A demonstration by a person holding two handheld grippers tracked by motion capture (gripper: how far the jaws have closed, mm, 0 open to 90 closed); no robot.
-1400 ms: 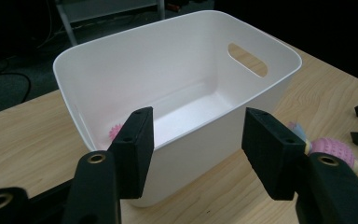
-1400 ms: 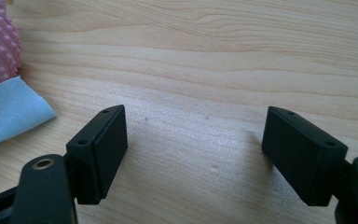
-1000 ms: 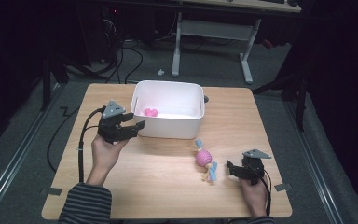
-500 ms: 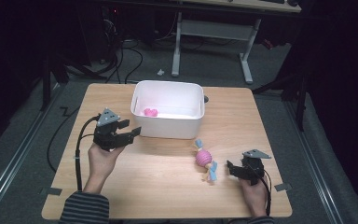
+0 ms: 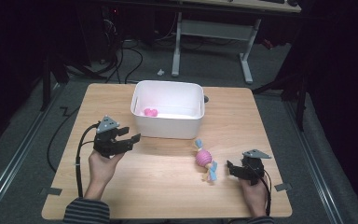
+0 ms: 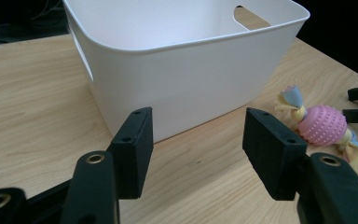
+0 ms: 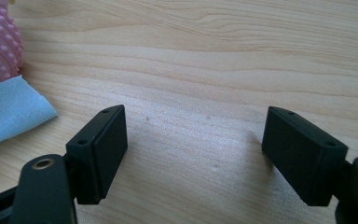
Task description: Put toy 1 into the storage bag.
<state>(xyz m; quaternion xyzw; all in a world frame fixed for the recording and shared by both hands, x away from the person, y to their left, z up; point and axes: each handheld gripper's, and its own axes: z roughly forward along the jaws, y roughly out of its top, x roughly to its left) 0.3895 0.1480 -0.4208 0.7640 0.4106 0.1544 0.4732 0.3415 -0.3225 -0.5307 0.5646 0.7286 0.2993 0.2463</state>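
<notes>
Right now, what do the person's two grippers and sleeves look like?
Both are black two-jaw tools. The left gripper and the right gripper each carry a grey three-cornered plate on top and trail a black cable. Their jaws end in flat rectangular black pads with small screw holes, on arms with brass-ringed holes. The left forearm wears a dark sleeve with light stripes.

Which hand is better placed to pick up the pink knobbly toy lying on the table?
Right, probably. The right gripper sits open beside the pink toy, whose blue cloth end lies just off its jaws in the right gripper view. The left gripper, also open and empty, is farther off by the white bin.
</notes>
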